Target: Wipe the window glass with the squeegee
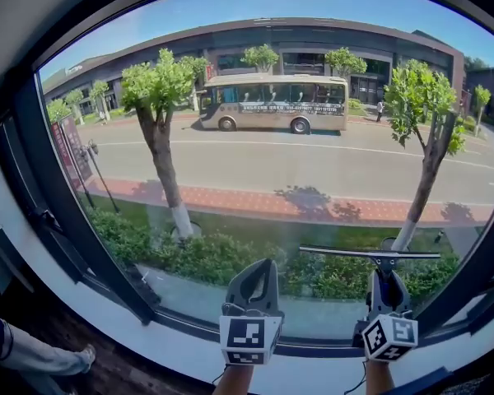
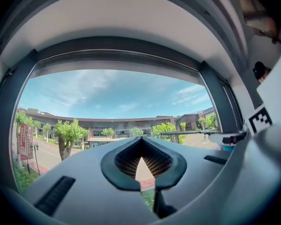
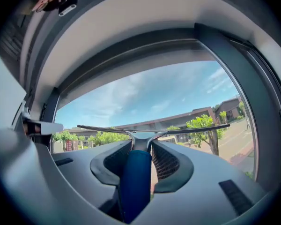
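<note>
The window glass (image 1: 296,155) fills the head view, with a street, a bus and trees behind it. My right gripper (image 1: 384,276) is shut on the blue handle (image 3: 136,177) of the squeegee. Its thin blade (image 1: 369,253) lies level, low on the right part of the pane; I cannot tell whether it touches the glass. The right gripper view shows the blade (image 3: 178,131) across the top of the jaws (image 3: 143,146). My left gripper (image 1: 259,266) is held up to the left of it, shut and empty, its tips (image 2: 141,142) meeting.
A dark window frame (image 1: 58,220) runs down the left side and along the bottom, with a white sill (image 1: 181,348) below. A person's leg and shoe (image 1: 33,356) show at the bottom left. The right gripper's marker cube (image 2: 260,118) appears in the left gripper view.
</note>
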Demonstrator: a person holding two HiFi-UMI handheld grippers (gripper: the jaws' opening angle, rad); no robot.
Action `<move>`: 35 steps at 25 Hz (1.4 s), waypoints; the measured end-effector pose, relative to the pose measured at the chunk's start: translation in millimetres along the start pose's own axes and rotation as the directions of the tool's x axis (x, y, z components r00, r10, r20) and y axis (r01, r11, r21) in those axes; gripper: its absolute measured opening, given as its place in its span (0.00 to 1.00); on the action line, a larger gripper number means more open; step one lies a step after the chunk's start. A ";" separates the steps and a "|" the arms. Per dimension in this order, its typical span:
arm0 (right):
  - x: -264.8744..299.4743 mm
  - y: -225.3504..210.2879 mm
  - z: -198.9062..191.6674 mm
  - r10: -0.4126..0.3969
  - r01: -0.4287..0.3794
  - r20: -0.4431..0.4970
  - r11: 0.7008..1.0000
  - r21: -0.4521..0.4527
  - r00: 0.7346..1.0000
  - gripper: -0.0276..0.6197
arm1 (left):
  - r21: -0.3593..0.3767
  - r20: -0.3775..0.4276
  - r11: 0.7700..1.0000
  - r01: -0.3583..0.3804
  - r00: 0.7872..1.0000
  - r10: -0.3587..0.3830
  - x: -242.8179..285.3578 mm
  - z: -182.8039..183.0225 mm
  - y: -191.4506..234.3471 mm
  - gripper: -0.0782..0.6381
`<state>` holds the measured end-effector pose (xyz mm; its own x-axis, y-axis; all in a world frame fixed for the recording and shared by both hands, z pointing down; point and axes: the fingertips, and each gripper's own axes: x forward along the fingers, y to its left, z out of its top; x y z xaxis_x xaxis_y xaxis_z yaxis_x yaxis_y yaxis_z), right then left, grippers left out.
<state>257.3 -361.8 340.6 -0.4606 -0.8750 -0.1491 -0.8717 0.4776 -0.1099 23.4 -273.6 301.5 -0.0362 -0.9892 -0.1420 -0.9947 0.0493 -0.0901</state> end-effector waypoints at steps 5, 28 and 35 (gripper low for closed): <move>22.1 61.6 126.1 0.043 -0.017 0.243 0.994 -0.107 0.969 0.25 | 0.020 0.071 0.998 0.052 0.996 -0.053 -4.4 24.2 31.3 0.11; 150.6 207.8 440.1 0.018 0.060 0.332 0.973 -0.223 0.943 0.25 | 0.037 0.132 0.959 0.279 0.950 -0.282 -13.9 50.4 115.5 0.11; 171.4 215.2 458.0 0.002 0.091 0.329 0.959 -0.268 0.944 0.25 | 0.003 0.131 0.962 0.273 0.954 -0.271 -3.6 48.7 127.0 0.11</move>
<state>67.5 -372.6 -158.7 -0.3819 -0.7989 -0.4647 -0.9228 0.3570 0.1446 -98.1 -257.1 242.6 0.2473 -0.9388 -0.2399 -0.9666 -0.2218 -0.1286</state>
